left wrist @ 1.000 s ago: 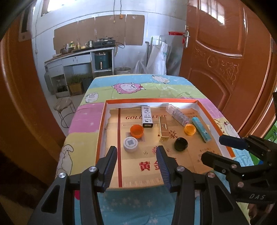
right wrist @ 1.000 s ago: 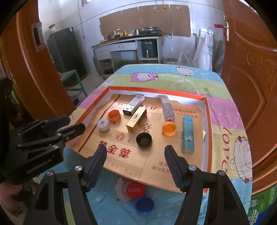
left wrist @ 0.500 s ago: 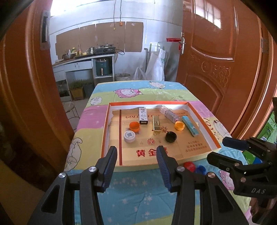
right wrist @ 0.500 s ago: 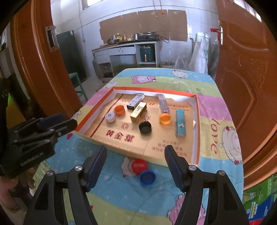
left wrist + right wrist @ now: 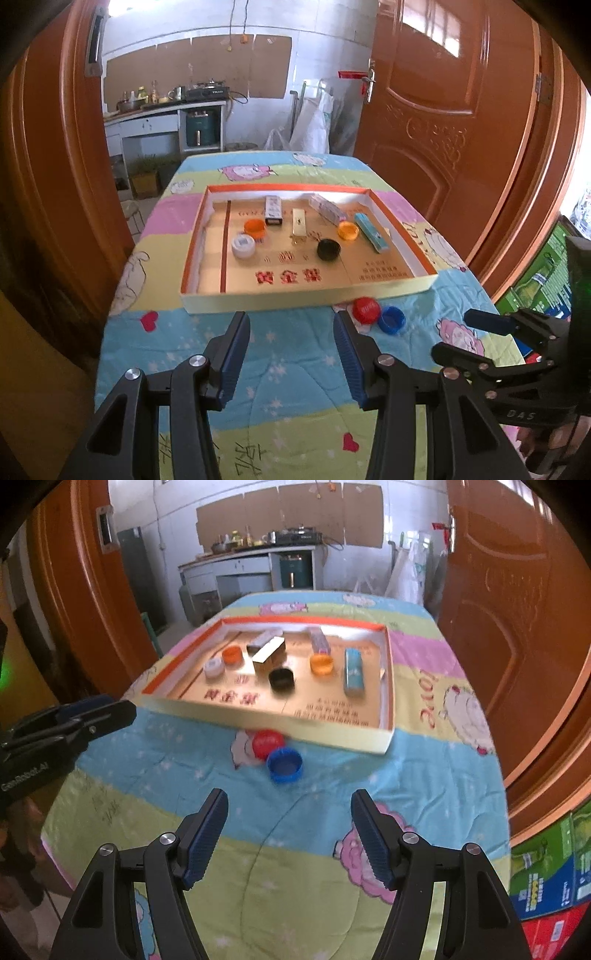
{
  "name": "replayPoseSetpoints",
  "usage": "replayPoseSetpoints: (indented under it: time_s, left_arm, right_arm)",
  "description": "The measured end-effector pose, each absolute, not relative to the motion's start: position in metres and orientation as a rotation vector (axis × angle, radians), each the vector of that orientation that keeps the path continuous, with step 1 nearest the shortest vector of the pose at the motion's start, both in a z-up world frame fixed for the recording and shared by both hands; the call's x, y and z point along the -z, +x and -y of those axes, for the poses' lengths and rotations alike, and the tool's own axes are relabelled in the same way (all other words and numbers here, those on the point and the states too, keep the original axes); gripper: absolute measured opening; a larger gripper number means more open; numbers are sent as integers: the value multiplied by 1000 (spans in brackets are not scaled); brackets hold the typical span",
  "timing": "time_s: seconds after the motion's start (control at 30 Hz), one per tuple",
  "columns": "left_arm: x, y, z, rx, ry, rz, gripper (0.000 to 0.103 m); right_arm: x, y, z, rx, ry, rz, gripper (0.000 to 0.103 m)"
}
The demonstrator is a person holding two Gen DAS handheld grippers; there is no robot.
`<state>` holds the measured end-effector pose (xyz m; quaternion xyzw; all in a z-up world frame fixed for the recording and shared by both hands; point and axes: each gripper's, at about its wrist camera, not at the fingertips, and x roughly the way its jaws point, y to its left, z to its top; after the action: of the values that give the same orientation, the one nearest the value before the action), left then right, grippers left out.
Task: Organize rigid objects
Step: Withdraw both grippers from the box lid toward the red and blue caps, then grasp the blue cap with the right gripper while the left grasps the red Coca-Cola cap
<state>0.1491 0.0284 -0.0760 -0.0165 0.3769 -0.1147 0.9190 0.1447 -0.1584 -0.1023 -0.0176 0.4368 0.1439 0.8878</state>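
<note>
Table, draped in a pastel cartoon-print quilt, is spreading out ahead of and beneath both hand-held grippers.

Shallow cardboard tray with orange rim and gold printed floor is lying ahead of both, its near wall just beyond the left hand-held gripper's tips. It is holding, largest first: teal slim box at its right side, gold bar-shaped box mid-tray, white-and-black printed carton and clear patterned packet toward the far wall, then the black cap, two orange caps and the white lid.

Step in hand, as I judge it: between picks. Both hand-held grippers are hanging empty over the near quilt. Two items are lying outside the tray: red bottle cap touching the tray's near wall, blue bottle cap touching the red one, both ahead of the right hand-held gripper and slightly left of its centreline.

Left hand-held gripper: jaws partly spread, nothing between. Right: jaws spread wide, nothing between.

Next move, likely: the right one is best placed to go forward and down over the blue cap, straddling its rim, without knocking the red cap against the wall. The caps are low, so the tips need to come close to the quilt.

View differences: the right wrist view is showing the blue cap open side up, plus stacked printed cartons at floor level to the right. The left wrist view is showing the tray contents less foreshortened, and the right hand-held gripper from the side with a hand below it.
</note>
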Motion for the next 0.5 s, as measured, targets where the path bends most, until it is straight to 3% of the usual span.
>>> replayPoseSetpoints:
  time_s: [0.5]
  left_arm:
    - [93,151,-26,242,-24,-816,47]
  right_arm:
    - [136,186,140,-296,-64,-917,67]
